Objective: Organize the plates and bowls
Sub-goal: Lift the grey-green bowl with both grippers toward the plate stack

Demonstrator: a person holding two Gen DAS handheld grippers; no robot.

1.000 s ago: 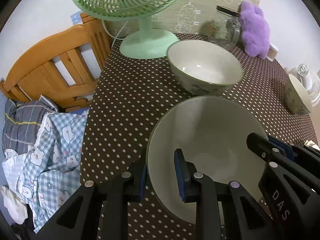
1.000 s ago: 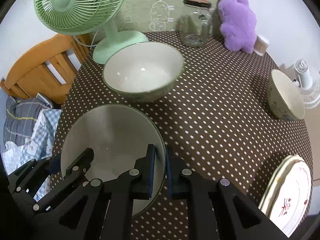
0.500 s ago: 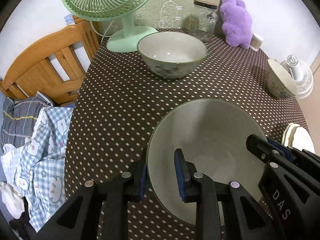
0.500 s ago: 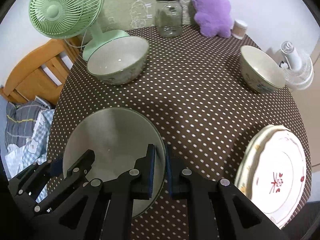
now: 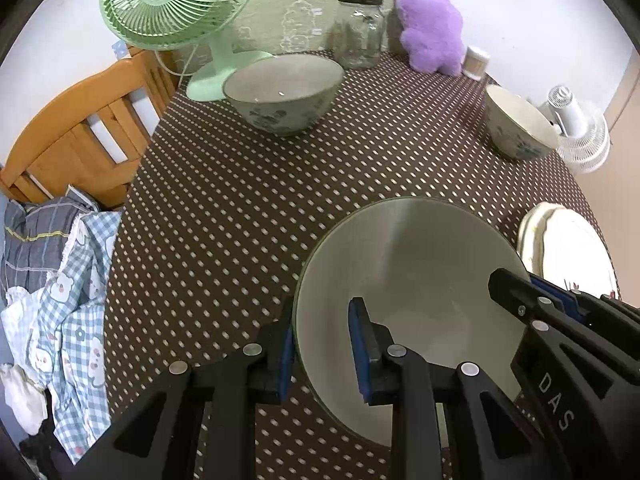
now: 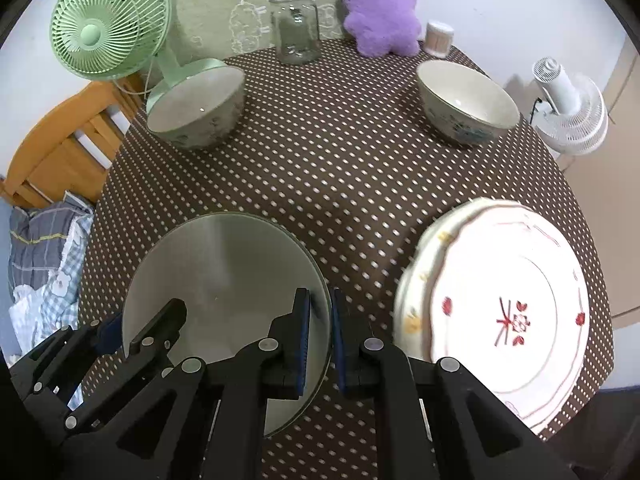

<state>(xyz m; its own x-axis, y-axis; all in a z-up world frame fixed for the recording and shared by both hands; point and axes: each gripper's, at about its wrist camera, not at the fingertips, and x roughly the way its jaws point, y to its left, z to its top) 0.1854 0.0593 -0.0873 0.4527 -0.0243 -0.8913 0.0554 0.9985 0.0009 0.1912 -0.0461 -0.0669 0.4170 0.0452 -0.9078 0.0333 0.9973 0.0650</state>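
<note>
Low in both views, a large pale bowl [image 5: 412, 264] is held by two claws at opposite rims: the left gripper [image 5: 320, 344] pinches its left edge, the right gripper [image 6: 320, 336] its right edge, each narrowed onto the rim. Whether the bowl touches the dotted tablecloth [image 6: 340, 168] is hard to tell. A stack of plates [image 6: 504, 316] lies lower right; two patterned bowls [image 6: 198, 110] [image 6: 466, 104] stand higher up.

even indoor light, strong fisheye bending at edges, plates [image 6: 500, 312] slightly motion-blurred.
</note>
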